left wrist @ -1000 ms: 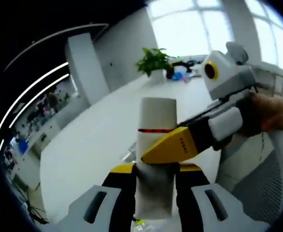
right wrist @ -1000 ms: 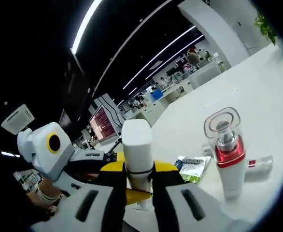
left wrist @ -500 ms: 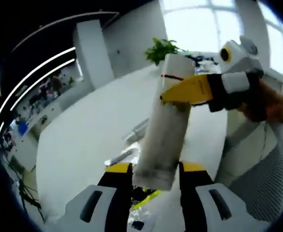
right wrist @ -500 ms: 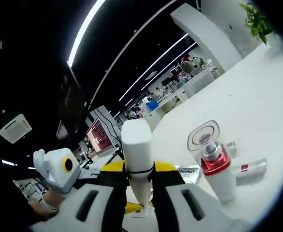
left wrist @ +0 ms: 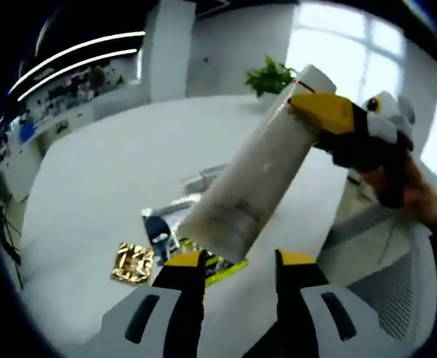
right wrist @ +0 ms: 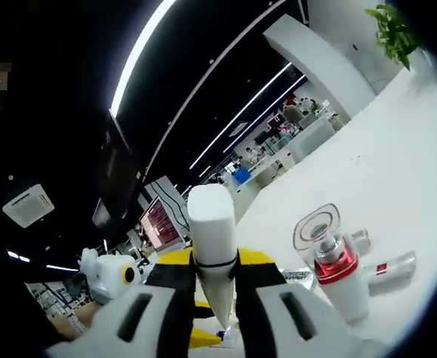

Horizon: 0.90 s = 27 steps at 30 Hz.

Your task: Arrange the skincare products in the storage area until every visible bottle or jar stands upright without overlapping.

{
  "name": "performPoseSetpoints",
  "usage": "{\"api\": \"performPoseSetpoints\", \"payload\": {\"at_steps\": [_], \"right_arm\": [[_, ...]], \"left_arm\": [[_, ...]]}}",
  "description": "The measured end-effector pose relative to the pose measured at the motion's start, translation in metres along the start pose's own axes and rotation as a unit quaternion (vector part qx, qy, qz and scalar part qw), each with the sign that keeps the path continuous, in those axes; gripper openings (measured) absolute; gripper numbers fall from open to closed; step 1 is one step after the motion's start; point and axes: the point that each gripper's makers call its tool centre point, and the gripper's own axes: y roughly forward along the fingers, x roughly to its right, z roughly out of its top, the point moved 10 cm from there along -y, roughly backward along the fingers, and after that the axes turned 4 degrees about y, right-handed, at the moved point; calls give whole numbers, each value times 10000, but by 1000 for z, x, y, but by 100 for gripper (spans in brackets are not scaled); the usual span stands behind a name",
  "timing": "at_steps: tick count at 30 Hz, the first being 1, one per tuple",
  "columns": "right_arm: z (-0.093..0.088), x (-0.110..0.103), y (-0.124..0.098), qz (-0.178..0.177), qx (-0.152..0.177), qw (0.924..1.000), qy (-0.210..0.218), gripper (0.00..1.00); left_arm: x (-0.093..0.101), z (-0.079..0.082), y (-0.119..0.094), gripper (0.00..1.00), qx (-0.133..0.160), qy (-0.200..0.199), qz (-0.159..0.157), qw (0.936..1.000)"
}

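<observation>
A tall white tube leans across the left gripper view, its cap end up right. My right gripper is shut on it near the cap, one yellow jaw showing. My left gripper stands open just under the tube's lower end, apart from it. In the right gripper view the same white tube rises between the jaws of my right gripper, which clamp it. A white bottle with a red band and clear cap stands upright on the table to the right. My left gripper shows small at lower left.
On the white table lie a gold sachet, a blue item, a green packet and a clear tube. Another clear tube lies beside the bottle. A potted plant stands at the far edge, a mesh chair at right.
The left gripper has let go of the white tube and drawn back from it. The right gripper keeps hold of the tube near its cap; the tube now leans over.
</observation>
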Motion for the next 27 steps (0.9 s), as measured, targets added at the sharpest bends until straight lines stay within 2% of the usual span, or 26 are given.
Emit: {"api": "performPoseSetpoints", "payload": {"at_steps": [2,3,8,10,12,15,16,18,19,21,23,25,26,27], "right_arm": [[1,0,-1,67,74,9999,96,18],[2,0,-2,82,95,9998,124,18],[3,-2,1,301,183,9989,308,18],[3,-5,1,446,189,9983,324,18],[4,-7,2,539,240,9978,306,18],[6,-10,2,739,351,9961,325,19],[7,-10,1,812,422,9949,431,19],[8,-9,-1,862,499,9929,651,18],[7,-8,-2,914,543,9901,914,18],[5,-7,-2,986,580,9866,1164,18],[5,-6,-2,982,564,9870,1143,18],[4,-5,-1,1002,606,9844,1312,18],[4,-4,-2,1004,615,9827,1429,18],[3,-2,-2,983,645,9799,1610,18]], "left_arm": [[-4,0,-1,35,18,-173,-40,9998],[-7,1,-2,35,137,-266,-62,9995],[-16,5,-12,32,366,-571,-434,9968],[-19,10,-15,33,600,-864,-526,9931],[-21,12,-18,37,712,-942,-710,9905],[-22,16,-24,40,1093,-1260,-1015,9808],[-23,16,-26,39,1267,-1417,-1111,9755],[-23,16,-29,38,1423,-1609,-1296,9680],[-23,18,-30,38,1600,-1817,-1464,9591],[-23,19,-31,37,1782,-1981,-1578,9508],[-23,20,-31,37,1844,-2122,-1660,9452],[-22,20,-29,36,1873,-2215,-1734,9412],[-22,21,-28,35,1902,-2338,-1768,9370],[-21,23,-27,33,1988,-2535,-1856,9283]]}}
